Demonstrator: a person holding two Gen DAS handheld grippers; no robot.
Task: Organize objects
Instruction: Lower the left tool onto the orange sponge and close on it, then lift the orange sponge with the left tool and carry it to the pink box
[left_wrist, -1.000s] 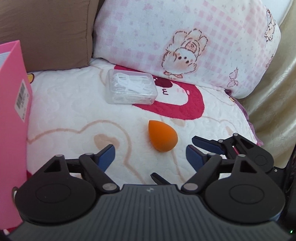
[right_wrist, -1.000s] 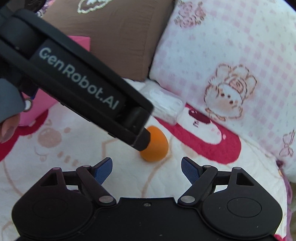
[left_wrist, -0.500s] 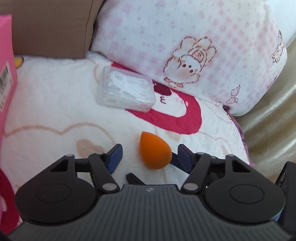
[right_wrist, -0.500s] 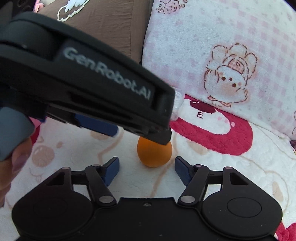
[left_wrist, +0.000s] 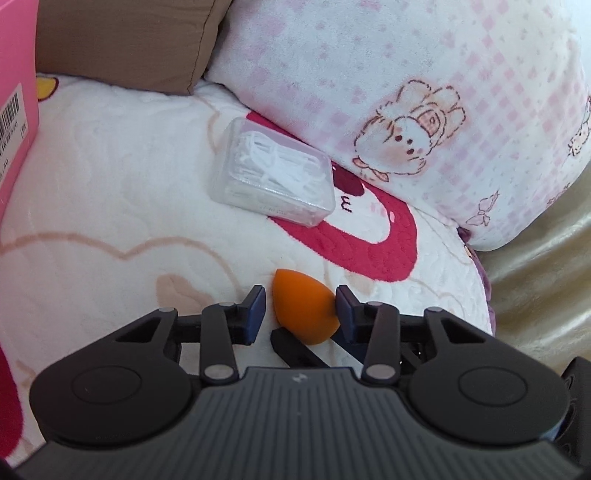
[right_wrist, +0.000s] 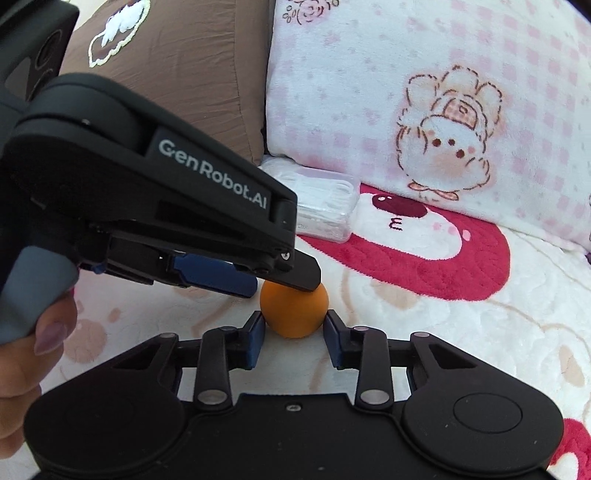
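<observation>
An orange teardrop makeup sponge (left_wrist: 304, 312) lies on the white and red blanket (left_wrist: 110, 192). My left gripper (left_wrist: 300, 308) has its jaws around the sponge, the right pad touching it, a small gap at the left pad. My right gripper (right_wrist: 294, 332) also has its jaws around the sponge (right_wrist: 294, 312), both pads at its sides. The left gripper body (right_wrist: 147, 206) reaches in from the left in the right wrist view and covers the sponge's top. A clear plastic box of floss picks (left_wrist: 275, 177) lies behind the sponge.
A pink checked pillow with a bunny print (left_wrist: 406, 110) and a brown cushion (left_wrist: 122, 40) stand at the back. A pink box (left_wrist: 14, 122) stands at the left. A beige cover (left_wrist: 543, 288) drops away at the right.
Both grippers moved forward to the sponge and narrowed their jaws around it. The sponge stayed on the blanket.
</observation>
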